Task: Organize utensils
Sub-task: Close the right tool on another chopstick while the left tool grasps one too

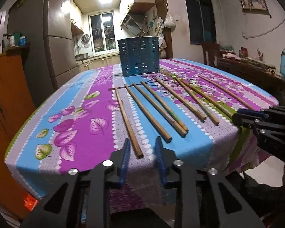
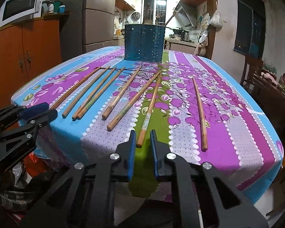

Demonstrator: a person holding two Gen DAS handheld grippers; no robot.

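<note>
Several wooden chopsticks lie side by side on the flowered tablecloth (image 1: 85,114), ends toward me. A perforated blue utensil holder (image 1: 139,56) stands at the far edge; it also shows in the right wrist view (image 2: 144,42). My left gripper (image 1: 142,142) is open and empty, its fingertips either side of the near end of the leftmost chopstick (image 1: 128,121). My right gripper (image 2: 142,134) is open and empty, at the near end of a chopstick (image 2: 149,112) on the green stripe. The right gripper also shows in the left wrist view (image 1: 237,114), and the left gripper in the right wrist view (image 2: 47,108).
One chopstick (image 2: 199,112) lies apart at the right. An orange cabinet (image 2: 28,53) stands left of the table, a wooden chair (image 2: 250,70) and a cluttered sideboard (image 1: 256,66) to the right. A fridge and the kitchen lie beyond.
</note>
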